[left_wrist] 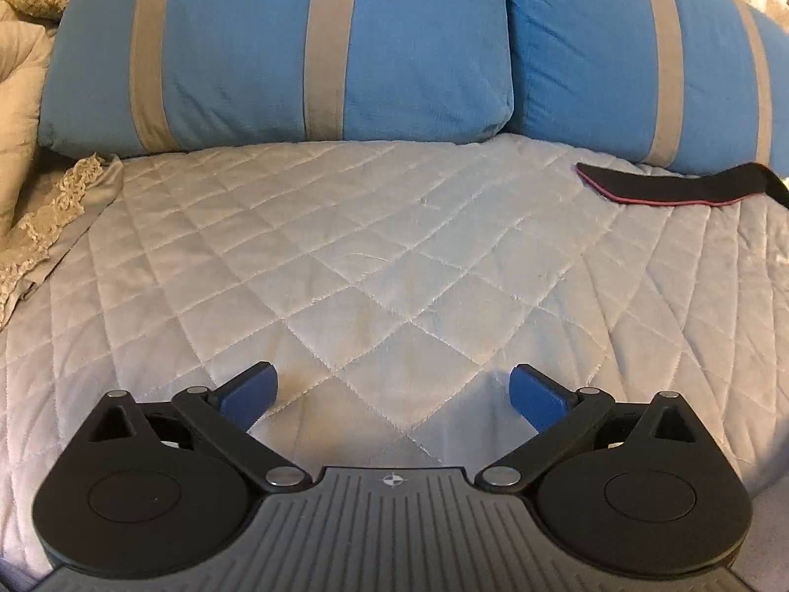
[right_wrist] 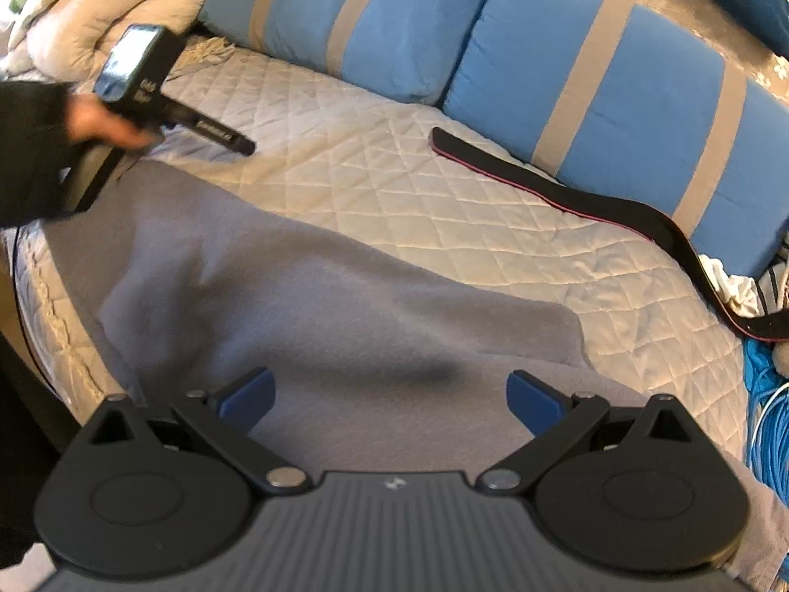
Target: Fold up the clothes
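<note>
Nearest, the right gripper [right_wrist: 389, 402] hangs with jaws spread wide over a grey fleece garment [right_wrist: 296, 296], spread mostly flat with soft wrinkles across the near part of the quilted bedspread [right_wrist: 394, 187]. The left gripper [left_wrist: 393, 394], also released, hovers above bare quilt. Farther off lies a black strap [right_wrist: 567, 197] before blue striped pillows [right_wrist: 616, 113].

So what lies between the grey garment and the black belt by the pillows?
Only bare quilted bedspread separates the grey garment from the black belt; the right wrist view shows it.
</note>
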`<move>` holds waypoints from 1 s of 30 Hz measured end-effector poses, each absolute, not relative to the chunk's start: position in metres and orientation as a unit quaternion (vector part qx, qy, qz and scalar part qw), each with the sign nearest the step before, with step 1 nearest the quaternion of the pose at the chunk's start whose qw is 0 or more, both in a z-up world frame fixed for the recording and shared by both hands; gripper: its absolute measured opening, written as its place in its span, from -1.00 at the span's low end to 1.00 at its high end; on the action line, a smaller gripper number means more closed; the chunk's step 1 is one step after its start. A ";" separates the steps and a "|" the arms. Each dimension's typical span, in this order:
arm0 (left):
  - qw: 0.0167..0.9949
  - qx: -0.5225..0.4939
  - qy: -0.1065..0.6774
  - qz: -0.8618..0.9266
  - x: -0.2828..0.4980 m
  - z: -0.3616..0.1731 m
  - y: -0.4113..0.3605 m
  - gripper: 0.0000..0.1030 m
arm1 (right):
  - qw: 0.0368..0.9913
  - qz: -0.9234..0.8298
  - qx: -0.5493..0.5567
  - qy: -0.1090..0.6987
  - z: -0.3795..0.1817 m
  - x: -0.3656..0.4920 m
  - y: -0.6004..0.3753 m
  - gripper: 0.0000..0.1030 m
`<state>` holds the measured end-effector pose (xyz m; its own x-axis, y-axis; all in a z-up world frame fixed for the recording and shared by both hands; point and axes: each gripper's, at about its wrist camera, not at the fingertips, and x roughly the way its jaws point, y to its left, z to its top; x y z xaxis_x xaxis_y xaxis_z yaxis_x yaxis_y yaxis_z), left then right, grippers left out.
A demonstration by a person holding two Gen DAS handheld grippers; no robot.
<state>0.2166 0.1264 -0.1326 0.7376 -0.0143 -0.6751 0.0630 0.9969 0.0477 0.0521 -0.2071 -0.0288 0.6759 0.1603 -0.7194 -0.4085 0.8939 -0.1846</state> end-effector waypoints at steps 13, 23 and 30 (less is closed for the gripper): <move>0.931 0.035 0.363 -0.020 0.217 -0.130 0.125 1.00 | 0.915 0.133 -0.143 0.353 -0.020 0.055 -0.210 1.00; 0.931 0.035 0.363 -0.020 0.217 -0.130 0.125 1.00 | 0.918 0.121 -0.139 0.351 -0.020 0.055 -0.213 1.00; 0.931 0.035 0.363 -0.019 0.217 -0.130 0.125 1.00 | 0.919 0.123 -0.138 0.349 -0.020 0.055 -0.213 1.00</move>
